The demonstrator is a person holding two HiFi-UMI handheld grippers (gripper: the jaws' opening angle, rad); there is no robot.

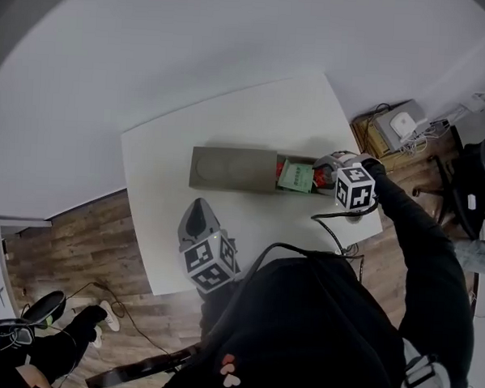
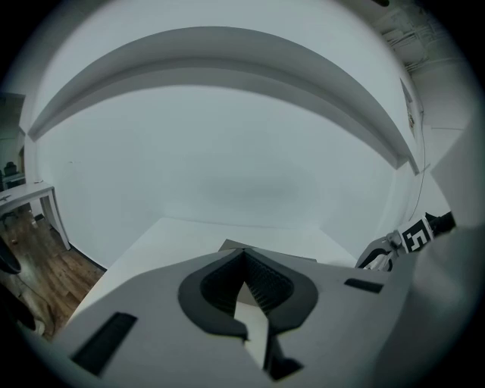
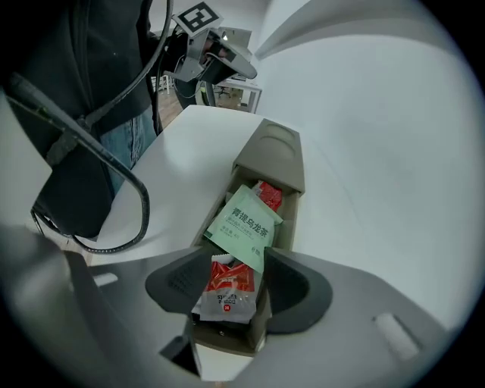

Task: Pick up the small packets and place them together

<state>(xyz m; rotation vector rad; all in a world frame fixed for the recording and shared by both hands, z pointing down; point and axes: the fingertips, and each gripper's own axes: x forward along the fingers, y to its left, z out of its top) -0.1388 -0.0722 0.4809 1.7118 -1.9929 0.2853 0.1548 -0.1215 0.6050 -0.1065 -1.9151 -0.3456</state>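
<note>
- Packets (image 1: 295,176) lie in the open right end of the grey box (image 1: 232,169) on the tabletop (image 1: 230,115): green packet (image 3: 242,226), red-and-white packet (image 3: 227,292).
- Left gripper (image 1: 197,219): fingers pressed together, empty, near the front tabletop edge.
- Right gripper (image 1: 333,163): fingers spread wide over the box end, red-and-white packet between them, not pinched.

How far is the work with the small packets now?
Done: a green packet, a red packet and a red-and-white packet lie together in the open grey box. In hand: nothing; the right gripper stands open over them, the left gripper is shut and empty. Left: probably little; no loose packet shows on the table.
</note>
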